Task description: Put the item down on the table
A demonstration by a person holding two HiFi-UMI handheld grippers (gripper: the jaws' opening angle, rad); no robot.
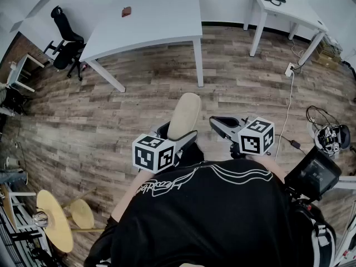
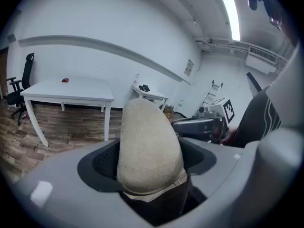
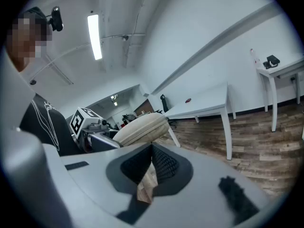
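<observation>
While the beige oval fabric pad (image 1: pixel 184 114) is pinched upright by the left tongs (image 1: pixel 181 141), well apart from the white rectangular counter (image 1: pixel 150 21), and the right tongs (image 3: pixel 152 163) are pressed together empty, carrying is judged in hand, and the counter must be approached next.

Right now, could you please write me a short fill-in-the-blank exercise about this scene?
The left gripper holds the ___ oval item.
The jaws of the right gripper are ___, with nothing between them.
Beside the large white table stands a black office ___.
Missing words: beige; shut; chair.
</observation>
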